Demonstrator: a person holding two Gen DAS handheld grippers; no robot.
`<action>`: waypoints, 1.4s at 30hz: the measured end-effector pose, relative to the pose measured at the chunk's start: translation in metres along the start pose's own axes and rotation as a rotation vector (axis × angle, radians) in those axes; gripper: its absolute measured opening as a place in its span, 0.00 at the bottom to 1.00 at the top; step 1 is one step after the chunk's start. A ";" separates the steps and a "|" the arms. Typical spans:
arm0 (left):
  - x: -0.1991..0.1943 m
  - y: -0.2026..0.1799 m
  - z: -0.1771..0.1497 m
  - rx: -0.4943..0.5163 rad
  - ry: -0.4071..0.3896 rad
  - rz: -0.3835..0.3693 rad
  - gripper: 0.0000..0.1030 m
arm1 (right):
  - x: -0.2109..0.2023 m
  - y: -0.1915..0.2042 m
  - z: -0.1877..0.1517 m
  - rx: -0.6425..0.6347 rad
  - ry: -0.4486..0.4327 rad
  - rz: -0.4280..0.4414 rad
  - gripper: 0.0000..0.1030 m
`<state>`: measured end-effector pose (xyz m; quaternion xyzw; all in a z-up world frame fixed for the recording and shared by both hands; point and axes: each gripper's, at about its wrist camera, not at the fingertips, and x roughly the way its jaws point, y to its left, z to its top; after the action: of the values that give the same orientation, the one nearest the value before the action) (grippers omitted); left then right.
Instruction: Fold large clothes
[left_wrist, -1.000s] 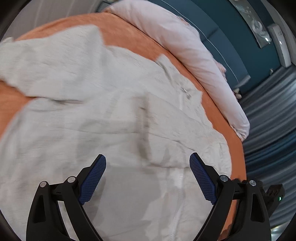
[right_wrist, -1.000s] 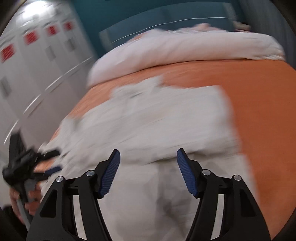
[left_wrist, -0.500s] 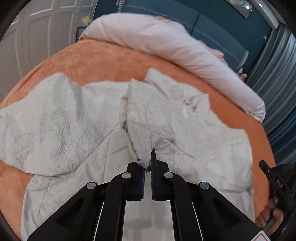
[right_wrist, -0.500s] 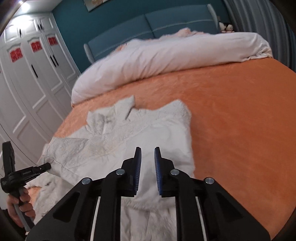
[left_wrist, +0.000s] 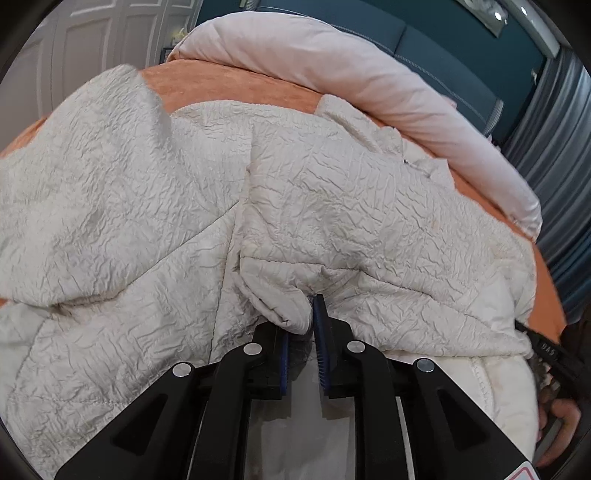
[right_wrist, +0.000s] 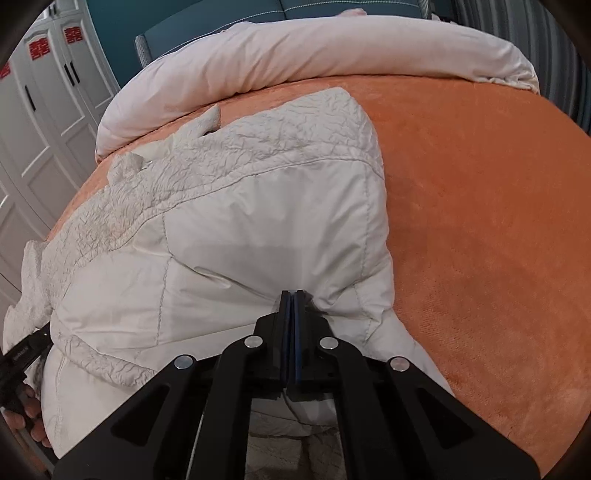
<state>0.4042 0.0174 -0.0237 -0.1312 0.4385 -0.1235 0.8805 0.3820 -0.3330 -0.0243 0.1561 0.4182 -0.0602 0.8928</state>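
Observation:
A large off-white quilted jacket (left_wrist: 332, 206) lies spread on an orange bedspread (left_wrist: 236, 86). My left gripper (left_wrist: 304, 314) is shut on a folded edge of the jacket, with cloth bunched between its blue pads. In the right wrist view the same jacket (right_wrist: 266, 221) shows a smooth panel and a crinkled panel. My right gripper (right_wrist: 293, 295) is shut on the jacket's near edge, its pads pressed together on the fabric. Each gripper shows at the edge of the other's view, the right one (left_wrist: 546, 347) and the left one (right_wrist: 22, 354).
A rolled pale pink duvet (right_wrist: 314, 55) lies across the far side of the bed, before a teal headboard (left_wrist: 424, 33). White wardrobe doors (right_wrist: 33, 96) stand to the left. Grey curtains (left_wrist: 565, 122) hang to the right. Bare orange bedspread (right_wrist: 480, 203) stretches right of the jacket.
Both grippers went from wide open to shut on the jacket's near edge. The jacket now sits closer and bunched at the pads, with a flap folded over.

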 end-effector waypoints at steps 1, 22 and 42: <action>-0.002 0.004 0.001 -0.026 0.001 -0.021 0.16 | -0.003 -0.003 0.001 0.012 0.002 0.012 0.00; 0.015 -0.008 0.049 -0.046 -0.008 0.139 0.43 | 0.057 0.033 0.069 -0.066 0.012 0.109 0.00; -0.011 -0.012 0.039 -0.028 0.053 0.150 0.53 | -0.045 0.061 0.021 -0.128 0.057 0.037 0.08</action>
<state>0.4276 0.0145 0.0116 -0.1070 0.4719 -0.0544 0.8734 0.3828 -0.2838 0.0373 0.1081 0.4435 -0.0126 0.8897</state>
